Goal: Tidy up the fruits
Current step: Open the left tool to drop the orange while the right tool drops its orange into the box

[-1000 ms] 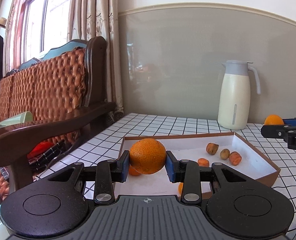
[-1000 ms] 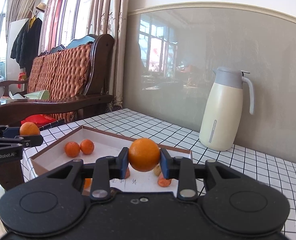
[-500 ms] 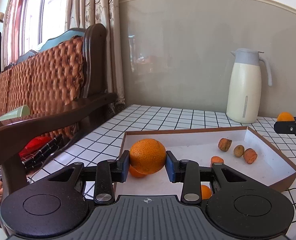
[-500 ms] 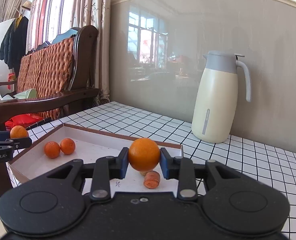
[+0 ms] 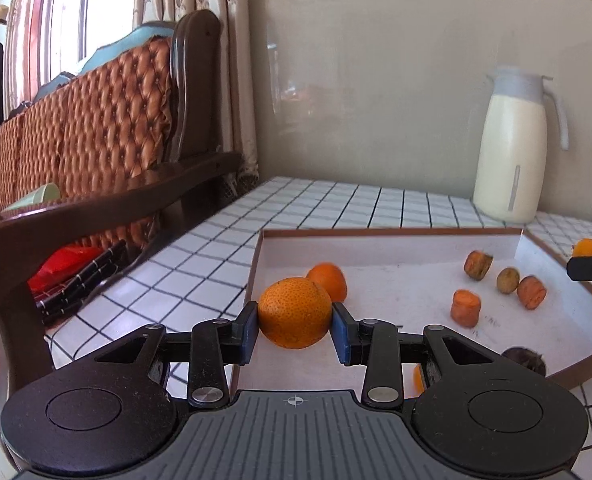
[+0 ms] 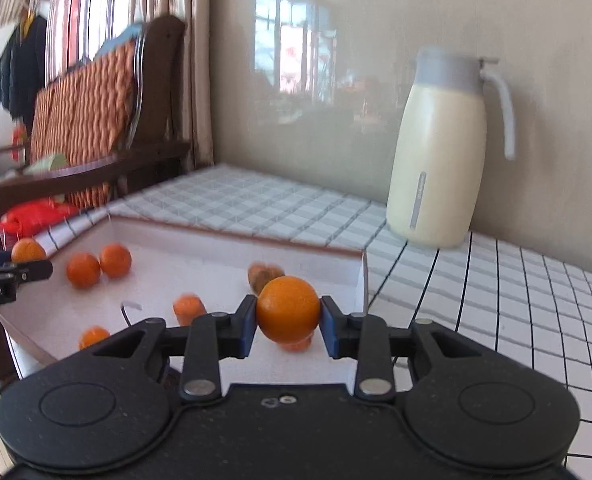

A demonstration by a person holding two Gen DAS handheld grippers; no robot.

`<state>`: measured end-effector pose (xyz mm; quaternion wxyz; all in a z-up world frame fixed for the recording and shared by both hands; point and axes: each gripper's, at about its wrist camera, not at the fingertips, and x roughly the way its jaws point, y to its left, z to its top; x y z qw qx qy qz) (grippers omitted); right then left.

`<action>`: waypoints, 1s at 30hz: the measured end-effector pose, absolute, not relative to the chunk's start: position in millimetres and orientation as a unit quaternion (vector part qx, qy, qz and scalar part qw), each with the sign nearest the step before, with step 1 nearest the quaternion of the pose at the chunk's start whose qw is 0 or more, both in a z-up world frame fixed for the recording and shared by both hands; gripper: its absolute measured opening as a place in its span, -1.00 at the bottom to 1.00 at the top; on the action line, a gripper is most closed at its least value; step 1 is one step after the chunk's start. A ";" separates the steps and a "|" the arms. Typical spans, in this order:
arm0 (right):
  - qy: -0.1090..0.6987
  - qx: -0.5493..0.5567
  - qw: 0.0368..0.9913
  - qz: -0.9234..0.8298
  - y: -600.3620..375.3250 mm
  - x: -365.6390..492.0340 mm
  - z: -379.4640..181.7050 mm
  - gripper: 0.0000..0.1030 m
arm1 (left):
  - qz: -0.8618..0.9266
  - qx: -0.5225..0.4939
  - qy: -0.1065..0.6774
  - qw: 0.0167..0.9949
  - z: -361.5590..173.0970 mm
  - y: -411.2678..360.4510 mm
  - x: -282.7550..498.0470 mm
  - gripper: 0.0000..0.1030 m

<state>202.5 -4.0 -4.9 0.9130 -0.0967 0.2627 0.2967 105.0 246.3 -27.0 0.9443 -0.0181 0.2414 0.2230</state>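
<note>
A shallow white box with a brown rim (image 5: 376, 235) lies on the checked table. My left gripper (image 5: 294, 331) hangs over the box's near left corner with a large orange (image 5: 294, 312) between its blue pads. Its jaws are opening, and the pads still touch the fruit. My right gripper (image 6: 287, 327) is over the box's right end with a smaller orange (image 6: 287, 307) between its pads. These jaws are opening too, pads still on the fruit. Another orange (image 5: 330, 280) and several small brownish-orange fruits (image 5: 466, 308) lie in the box.
A cream thermos jug (image 6: 440, 152) stands on the table behind the box, near the wall. A wooden sofa with quilted orange cushions (image 5: 95, 120) runs along the left side. Two oranges (image 6: 83, 270) sit at the box's left end. A dark round thing (image 5: 524, 360) lies near its front rim.
Both grippers have come forward and down over the box, each with its orange still between the pads. The box and the fruits in it look larger and nearer.
</note>
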 end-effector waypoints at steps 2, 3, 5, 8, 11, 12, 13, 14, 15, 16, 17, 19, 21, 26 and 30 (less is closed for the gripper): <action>0.261 -0.098 0.914 0.296 -4.5 203.0 -13.0 0.81 | 0.205 -0.030 0.230 0.951 -28.0 244.9 102.5 0.62; 0.240 -0.093 0.919 0.297 -7.7 198.3 -14.2 0.88 | 0.224 -0.021 0.221 0.949 -25.9 240.0 100.7 0.99; 0.229 -0.101 0.919 0.304 -6.8 194.5 -12.4 0.83 | 0.234 -0.004 0.191 0.953 -20.0 235.4 94.9 1.00; 0.221 -0.094 0.923 0.301 -8.7 193.3 -10.1 0.84 | 0.231 -0.021 0.182 0.955 -17.6 237.4 91.4 1.00; 0.225 -0.085 0.924 0.298 -11.2 196.3 -9.5 0.84 | 0.229 -0.018 0.190 0.955 -19.5 238.1 92.0 1.00; 0.227 -0.085 0.923 0.298 -10.6 197.4 -9.7 0.84 | 0.228 -0.019 0.191 0.955 -19.9 238.1 91.8 1.00; 0.229 -0.084 0.922 0.300 -10.0 197.9 -9.7 0.84 | 0.228 -0.019 0.191 0.955 -19.4 238.1 91.6 1.00; 0.229 -0.085 0.922 0.300 -9.8 197.7 -9.9 0.84 | 0.227 -0.020 0.191 0.955 -19.1 238.4 91.6 1.00; 0.229 -0.086 0.922 0.300 -9.3 197.0 -10.4 0.84 | 0.226 -0.020 0.191 0.955 -19.1 237.9 91.3 1.00; 0.229 -0.085 0.922 0.301 -9.3 196.9 -10.5 0.84 | 0.226 -0.020 0.191 0.955 -19.2 237.1 91.0 1.00; 0.230 -0.085 0.921 0.303 -9.2 196.6 -10.6 0.84 | 0.226 -0.018 0.191 0.955 -19.3 236.4 90.8 1.00; 0.229 -0.085 0.921 0.302 -8.4 195.7 -10.5 0.84 | 0.225 -0.017 0.192 0.955 -18.9 235.3 90.7 1.00; 0.230 -0.081 0.921 0.304 -9.1 195.7 -9.8 0.84 | 0.226 -0.015 0.188 0.956 -18.1 233.7 90.0 1.00; 0.232 -0.081 0.921 0.304 -8.9 194.9 -9.3 0.85 | 0.227 -0.015 0.190 0.955 -18.3 232.7 89.3 1.00; 0.232 -0.080 0.921 0.304 -9.4 194.8 -8.9 0.85 | 0.229 -0.017 0.186 0.955 -17.3 232.8 87.8 1.00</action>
